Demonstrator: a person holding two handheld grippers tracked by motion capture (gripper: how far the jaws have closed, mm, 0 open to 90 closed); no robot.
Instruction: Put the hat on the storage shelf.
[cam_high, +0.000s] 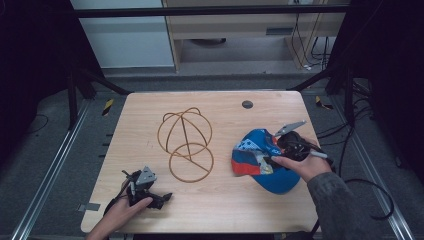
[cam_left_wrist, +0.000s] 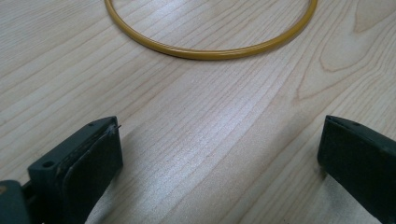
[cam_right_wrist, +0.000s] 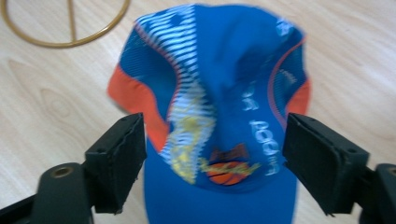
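1. The wooden table (cam_high: 220, 200) stood before a dim backdrop of cabinets and cables, with metal rails on the floor at either side.
2. We saw the blue cap (cam_high: 260, 160) at the table's right side, patched orange and white, with a basketball print on its front.
3. Our right gripper (cam_high: 280, 145) was over the cap, jaws apart on either side of the crown; blur hid whether the pads touched the cloth.
4. Our left gripper (cam_high: 162, 199) rested near the front left edge, jaws wide apart with bare wood between them.
5. A gold wire stand (cam_high: 186, 144) sat mid-table between the two grippers, its ring base just ahead of the left jaws.
6. A small dark disc (cam_high: 247, 104) lay near the far edge.
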